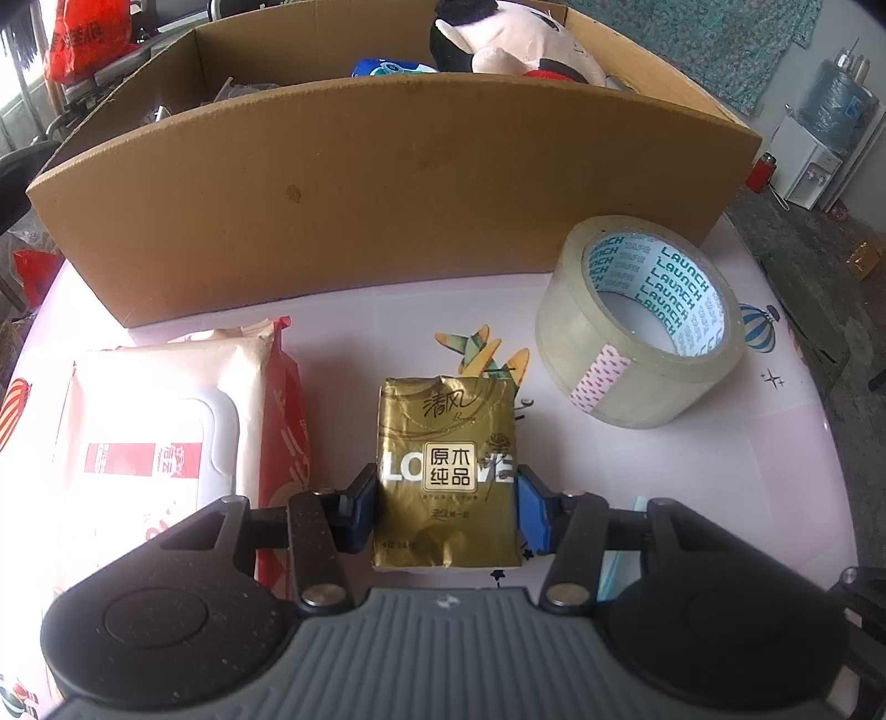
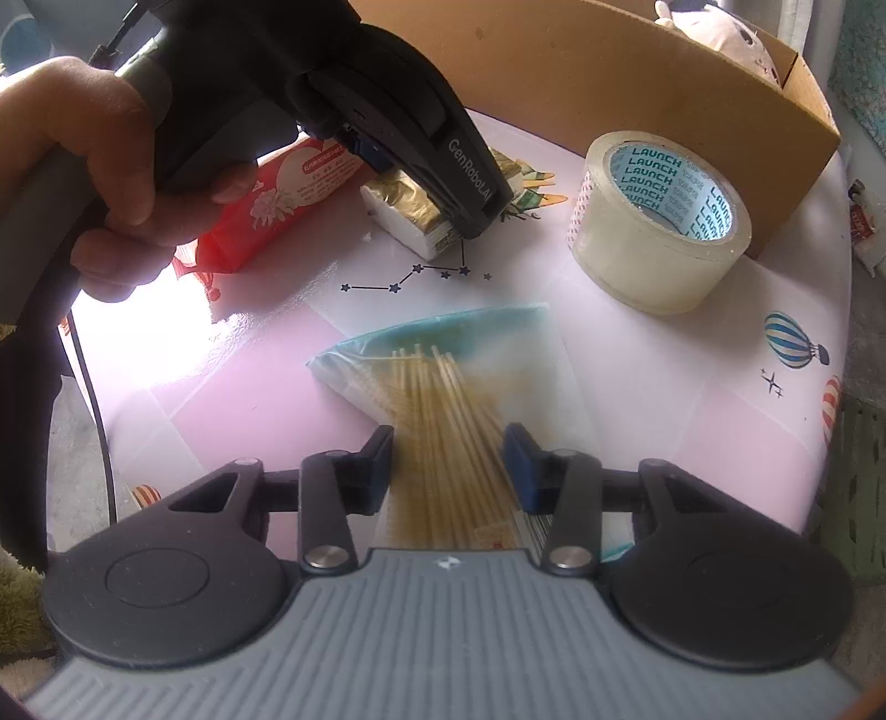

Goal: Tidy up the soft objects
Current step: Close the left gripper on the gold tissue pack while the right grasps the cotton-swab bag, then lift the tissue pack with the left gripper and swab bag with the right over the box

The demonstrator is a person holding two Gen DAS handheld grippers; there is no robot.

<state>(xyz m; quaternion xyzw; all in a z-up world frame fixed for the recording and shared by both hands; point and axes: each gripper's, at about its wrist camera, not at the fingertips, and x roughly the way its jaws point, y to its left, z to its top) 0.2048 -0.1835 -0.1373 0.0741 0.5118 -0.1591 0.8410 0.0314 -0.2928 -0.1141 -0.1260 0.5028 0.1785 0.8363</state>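
Note:
A gold tissue pack [image 1: 443, 443] lies upright in the left wrist view on the pink table [image 1: 720, 471], and my left gripper [image 1: 446, 498] is shut on it, blue pads pressed to both long sides. The right wrist view shows the same pack [image 2: 404, 205] under that gripper, which a hand [image 2: 111, 166] holds. My right gripper [image 2: 448, 459] is shut on a clear bag of thin wooden sticks [image 2: 443, 376], with the stick bundle filling the gap between the pads. The bag looks blurred, and its right edge runs past the right pad.
A large open cardboard box [image 1: 387, 194] stands along the far side of the table, with a plush toy [image 1: 515, 39] and a blue packet inside. A roll of clear tape [image 1: 637, 327] sits right of the tissue pack. A red-and-white wet-wipes pack [image 1: 166, 443] lies left of it.

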